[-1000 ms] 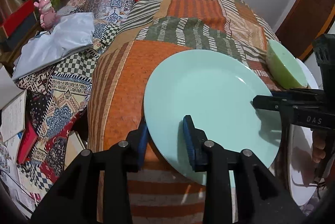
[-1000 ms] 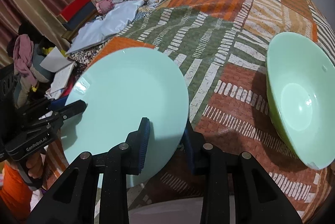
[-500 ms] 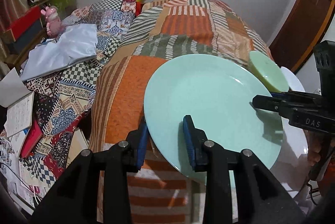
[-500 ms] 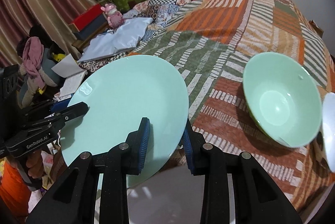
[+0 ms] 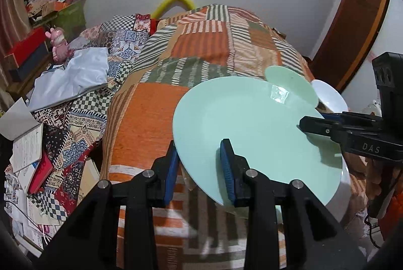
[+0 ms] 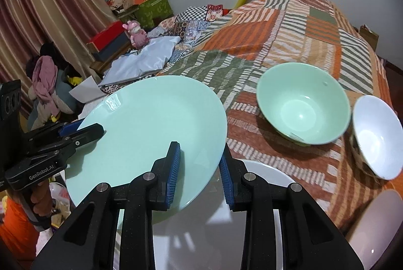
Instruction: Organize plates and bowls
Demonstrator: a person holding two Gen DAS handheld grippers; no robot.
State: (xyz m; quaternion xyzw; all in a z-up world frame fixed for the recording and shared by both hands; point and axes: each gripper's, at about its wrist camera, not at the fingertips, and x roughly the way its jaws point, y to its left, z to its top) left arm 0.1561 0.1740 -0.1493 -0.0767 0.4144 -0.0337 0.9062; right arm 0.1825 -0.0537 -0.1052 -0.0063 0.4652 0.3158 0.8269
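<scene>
A mint green plate [image 5: 252,126] [image 6: 151,123] hangs above the bed's near edge, held from both sides. My left gripper [image 5: 200,169] is shut on its near-left rim, and it shows at the left of the right wrist view [image 6: 83,128]. My right gripper [image 6: 200,164] is shut on the opposite rim and reaches in from the right in the left wrist view [image 5: 312,123]. A green bowl [image 6: 302,103] [image 5: 289,78] and a white bowl [image 6: 375,136] [image 5: 327,96] stand on the quilt beyond. A white plate [image 6: 264,176] lies under the held plate.
A striped patchwork quilt [image 5: 201,48] covers the bed. A grey pillowcase [image 5: 73,76], a pink toy [image 5: 58,45], books and boxes clutter the left side. Another white dish [image 6: 377,219] sits at the near right. A wooden door [image 5: 352,25] stands at the far right.
Both grippers have risen and drawn back with the green plate held between them. The bowls and bed now look smaller and farther, and the white plate underneath shows.
</scene>
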